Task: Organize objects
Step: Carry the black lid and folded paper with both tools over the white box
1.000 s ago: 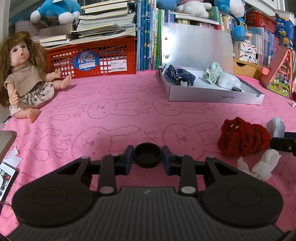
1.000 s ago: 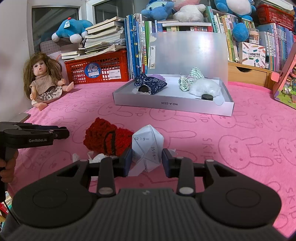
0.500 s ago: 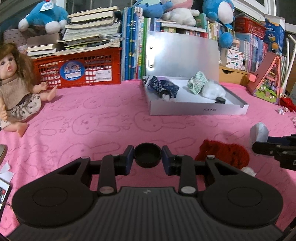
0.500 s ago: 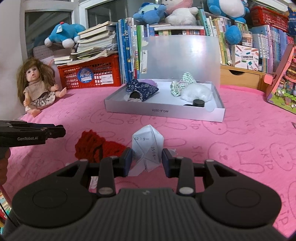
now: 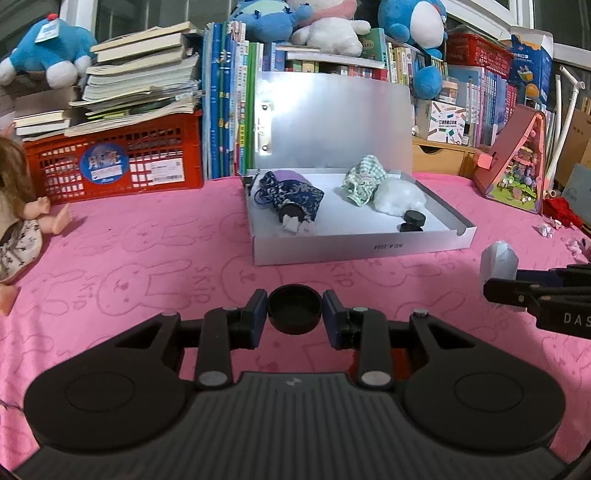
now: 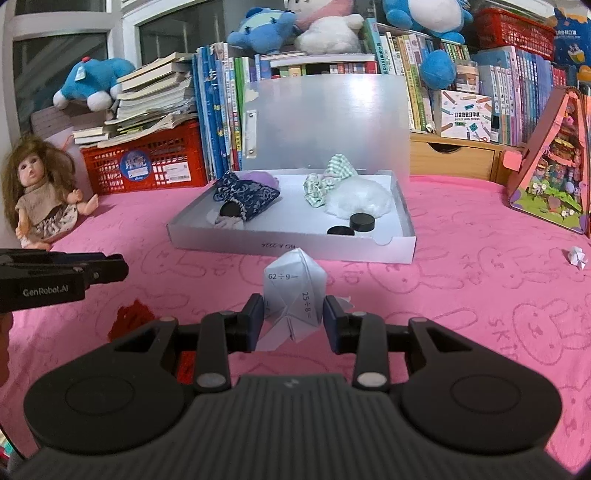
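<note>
Evidently mid-carry: left gripper (image 5: 294,314) clamps a black cap (image 5: 294,308), right gripper (image 6: 294,318) pinches a folded paper shape (image 6: 293,295), both aimed at the open box's (image 6: 291,246) near edge.

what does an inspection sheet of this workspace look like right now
surface: pink bunny-print cloth, no spills seen
job's things: open white box holds a navy pouch, a checked cloth, white fluff and two black discs
clutter: red yarn near the gripper, paper scrap at right
grippers: left gripper shut on a black cap; right gripper shut on a folded paper
cables: nothing seen
surroundings: doll, red crate, books, plush toys
</note>
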Available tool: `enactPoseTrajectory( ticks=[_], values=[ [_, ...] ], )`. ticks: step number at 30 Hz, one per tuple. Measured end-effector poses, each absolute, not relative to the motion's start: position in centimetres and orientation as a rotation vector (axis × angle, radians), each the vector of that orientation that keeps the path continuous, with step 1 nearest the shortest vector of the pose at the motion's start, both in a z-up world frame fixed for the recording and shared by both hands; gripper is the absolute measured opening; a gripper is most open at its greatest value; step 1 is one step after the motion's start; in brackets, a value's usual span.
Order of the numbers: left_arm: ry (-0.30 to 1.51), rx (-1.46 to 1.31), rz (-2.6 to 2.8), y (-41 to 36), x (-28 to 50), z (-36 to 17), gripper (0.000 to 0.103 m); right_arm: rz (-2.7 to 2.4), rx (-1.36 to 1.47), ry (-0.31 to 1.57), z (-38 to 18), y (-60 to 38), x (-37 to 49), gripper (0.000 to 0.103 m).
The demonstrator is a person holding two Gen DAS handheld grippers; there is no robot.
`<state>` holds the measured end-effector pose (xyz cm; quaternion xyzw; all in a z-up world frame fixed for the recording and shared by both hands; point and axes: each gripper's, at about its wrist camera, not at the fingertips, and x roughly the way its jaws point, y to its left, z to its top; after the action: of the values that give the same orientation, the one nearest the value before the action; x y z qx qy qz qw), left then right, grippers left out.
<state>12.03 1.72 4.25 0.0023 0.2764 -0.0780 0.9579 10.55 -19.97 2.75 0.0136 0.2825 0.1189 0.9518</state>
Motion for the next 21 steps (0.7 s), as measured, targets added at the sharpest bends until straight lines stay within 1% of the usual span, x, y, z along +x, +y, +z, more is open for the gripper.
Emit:
enactPoseTrajectory(
  ticks=[14, 21],
  values=[
    [0.583, 0.001, -0.140, -0.7, 17.1, 5.3, 0.038, 0.225, 0.074, 0.596, 3.5, -21.4, 14.7, 0.039],
    [0.579, 0.007, -0.129, -1.2, 19.4, 5.7, 0.038, 0.222, 0.146, 0.629, 3.8, -22.9, 17.5, 0.039]
  ],
)
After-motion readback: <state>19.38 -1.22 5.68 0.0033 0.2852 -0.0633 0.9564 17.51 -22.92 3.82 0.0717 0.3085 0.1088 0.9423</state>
